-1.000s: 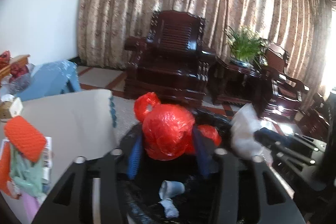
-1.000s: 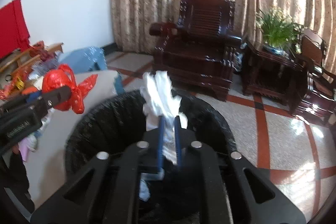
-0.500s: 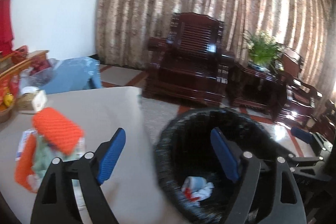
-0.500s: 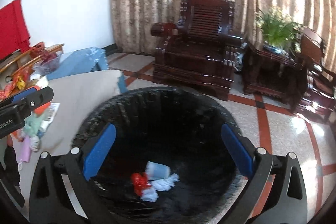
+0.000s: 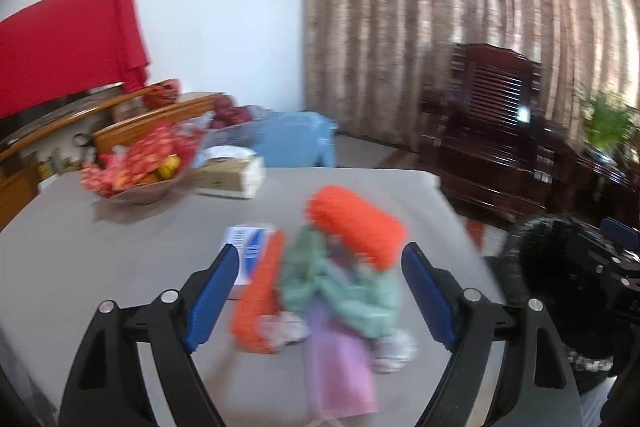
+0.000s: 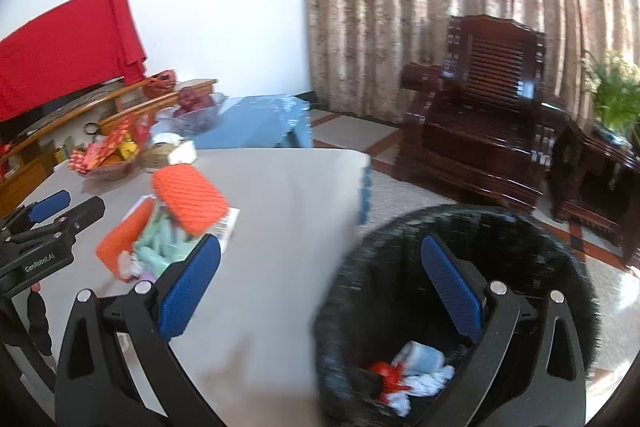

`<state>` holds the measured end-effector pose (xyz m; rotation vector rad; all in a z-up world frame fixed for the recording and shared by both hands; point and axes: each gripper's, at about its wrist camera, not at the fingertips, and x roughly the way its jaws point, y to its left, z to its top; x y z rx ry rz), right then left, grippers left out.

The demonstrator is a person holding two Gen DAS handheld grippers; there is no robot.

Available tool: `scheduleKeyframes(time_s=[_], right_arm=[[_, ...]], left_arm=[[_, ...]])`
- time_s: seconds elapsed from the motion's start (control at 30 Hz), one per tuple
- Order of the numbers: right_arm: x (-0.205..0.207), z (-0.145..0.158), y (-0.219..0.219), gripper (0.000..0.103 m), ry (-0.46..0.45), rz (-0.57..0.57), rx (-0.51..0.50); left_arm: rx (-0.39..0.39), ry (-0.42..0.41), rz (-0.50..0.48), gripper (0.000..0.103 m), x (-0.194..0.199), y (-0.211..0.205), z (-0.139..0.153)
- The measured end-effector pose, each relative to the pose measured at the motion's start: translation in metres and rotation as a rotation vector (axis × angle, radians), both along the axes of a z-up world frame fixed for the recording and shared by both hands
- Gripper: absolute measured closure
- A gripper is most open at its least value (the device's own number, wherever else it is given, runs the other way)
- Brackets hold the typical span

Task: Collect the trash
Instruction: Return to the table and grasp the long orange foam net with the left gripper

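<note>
Grey table (image 5: pixel 100 251) ahead of and beneath the left gripper (image 5: pixel 318 291), bearing a blurred trash pile (image 5: pixel 324 279) straight before its spread jaws: orange netted foam on top, mint and lilac scraps below, white crumples at the near edge, a printed leaflet (image 5: pixel 246 243) beneath. Farther off to the left, a bowl of red-wrapped sweets (image 5: pixel 136 171) and beside it a pale box (image 5: pixel 230 177). On tiled floor (image 6: pixel 612 279), under the right gripper (image 6: pixel 320 287), a black-lined bin (image 6: pixel 460 227) just beside the table edge.

Both tongs (image 5: pixel 320 291) (image 6: pixel 320 291) agape, empty.
</note>
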<state>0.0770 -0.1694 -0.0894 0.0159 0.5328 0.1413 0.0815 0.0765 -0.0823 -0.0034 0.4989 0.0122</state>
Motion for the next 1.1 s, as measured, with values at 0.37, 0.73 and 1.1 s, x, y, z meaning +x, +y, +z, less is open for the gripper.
scheduleKeyframes(time_s=[0.37,0.73,1.1], right_arm=[[0.034,-0.019,0.064,0.005,0.007,0.073,-0.019],[0.063,-0.036,0.088,0.005,0.032,0.117,-0.053],[0.077,-0.036,0.097,0.005,0.027,0.141,-0.053]], left_arm=[[-0.009,0.061,0.108,0.022,0.027,0.050,-0.032],[-0.025,0.187,0.080,0.039,0.064,0.055,-0.077],[-0.068,0.220,0.027,0.091,0.073,0.054,-0.080]])
